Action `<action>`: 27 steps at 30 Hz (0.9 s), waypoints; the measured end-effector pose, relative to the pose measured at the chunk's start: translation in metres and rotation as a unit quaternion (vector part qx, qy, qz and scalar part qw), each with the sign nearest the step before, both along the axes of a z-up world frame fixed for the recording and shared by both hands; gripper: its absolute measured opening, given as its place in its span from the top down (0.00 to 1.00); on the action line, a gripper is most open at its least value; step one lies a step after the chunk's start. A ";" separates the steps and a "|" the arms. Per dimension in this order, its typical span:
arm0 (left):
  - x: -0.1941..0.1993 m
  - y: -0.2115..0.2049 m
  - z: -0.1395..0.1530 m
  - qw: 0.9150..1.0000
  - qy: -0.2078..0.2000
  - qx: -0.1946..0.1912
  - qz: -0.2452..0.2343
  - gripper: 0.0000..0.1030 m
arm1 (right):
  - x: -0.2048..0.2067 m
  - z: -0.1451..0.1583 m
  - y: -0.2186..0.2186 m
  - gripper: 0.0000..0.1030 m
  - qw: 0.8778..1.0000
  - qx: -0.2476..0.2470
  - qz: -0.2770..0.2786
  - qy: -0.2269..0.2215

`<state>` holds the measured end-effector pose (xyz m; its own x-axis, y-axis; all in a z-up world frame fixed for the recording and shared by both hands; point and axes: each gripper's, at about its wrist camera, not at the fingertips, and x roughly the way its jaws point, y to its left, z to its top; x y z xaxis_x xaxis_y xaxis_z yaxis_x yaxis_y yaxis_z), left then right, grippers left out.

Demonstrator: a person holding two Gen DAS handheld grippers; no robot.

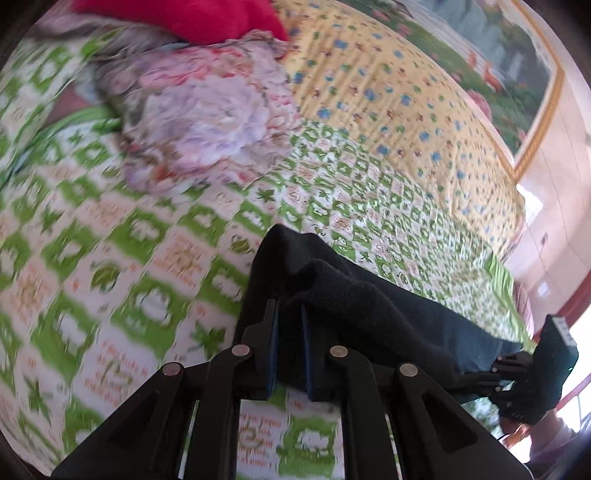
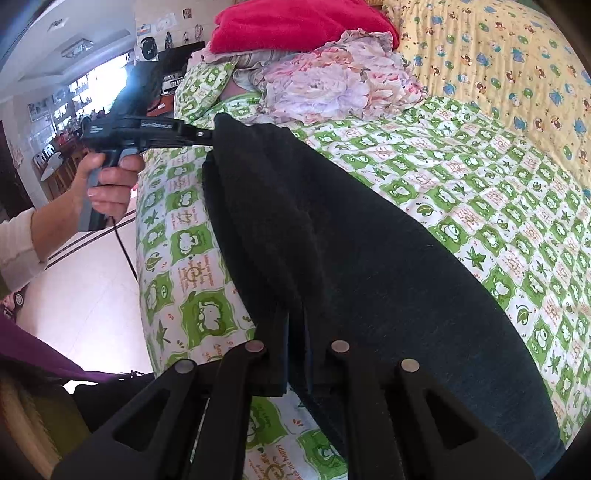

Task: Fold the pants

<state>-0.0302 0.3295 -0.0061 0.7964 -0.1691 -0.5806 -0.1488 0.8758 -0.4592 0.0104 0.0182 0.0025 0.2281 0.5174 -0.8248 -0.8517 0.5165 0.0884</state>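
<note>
Black pants (image 2: 351, 236) hang stretched above a bed with a green-and-white checked quilt (image 2: 480, 177), held at two ends. In the right wrist view my right gripper (image 2: 294, 314) is shut on the near edge of the fabric. My left gripper (image 2: 209, 138), held by a hand (image 2: 110, 177), is shut on the far corner. In the left wrist view the left gripper (image 1: 288, 306) pinches a bunched fold of the pants (image 1: 369, 314), and the right gripper (image 1: 495, 371) grips the other end at the lower right.
A crumpled floral cloth (image 2: 332, 88) and a red cloth (image 2: 295, 26) are heaped at the head of the bed. A yellow printed sheet (image 1: 388, 92) covers the far side. The bed's edge drops to a pale tiled floor (image 2: 85, 295). A framed picture (image 1: 517, 66) hangs on the wall.
</note>
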 end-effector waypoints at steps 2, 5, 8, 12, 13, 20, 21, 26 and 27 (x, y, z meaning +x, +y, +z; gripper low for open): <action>-0.008 0.003 0.000 1.000 0.001 -0.017 0.008 0.91 | 0.000 0.000 -0.001 0.90 1.000 0.003 0.001 0.003; -0.020 0.003 0.002 0.999 0.006 -0.034 0.025 0.91 | 0.000 0.002 -0.002 0.86 1.000 0.009 0.002 0.010; -0.029 0.000 0.009 0.998 0.003 -0.043 0.035 0.91 | -0.001 0.006 -0.004 0.81 1.000 0.019 0.005 0.018; -0.037 -0.010 0.021 0.998 -0.010 -0.051 0.033 0.78 | -0.002 0.014 -0.007 0.76 0.999 0.040 0.005 0.027; -0.036 -0.013 0.024 0.998 -0.008 -0.053 0.036 0.66 | -0.001 0.016 -0.008 0.76 0.998 0.048 0.003 0.031; -0.018 -0.035 0.035 0.996 0.027 -0.049 0.071 0.52 | 0.022 0.032 -0.017 0.76 0.991 0.108 -0.047 0.066; -0.016 -0.037 0.036 0.996 0.031 -0.044 0.076 0.52 | 0.027 0.034 -0.019 0.76 0.989 0.116 -0.055 0.072; -0.007 -0.045 0.038 0.993 0.037 -0.048 0.098 0.49 | 0.049 0.041 -0.022 0.75 0.982 0.141 -0.091 0.088; -0.006 -0.044 0.038 0.992 0.039 -0.049 0.105 0.47 | 0.054 0.041 -0.024 0.75 0.979 0.150 -0.100 0.095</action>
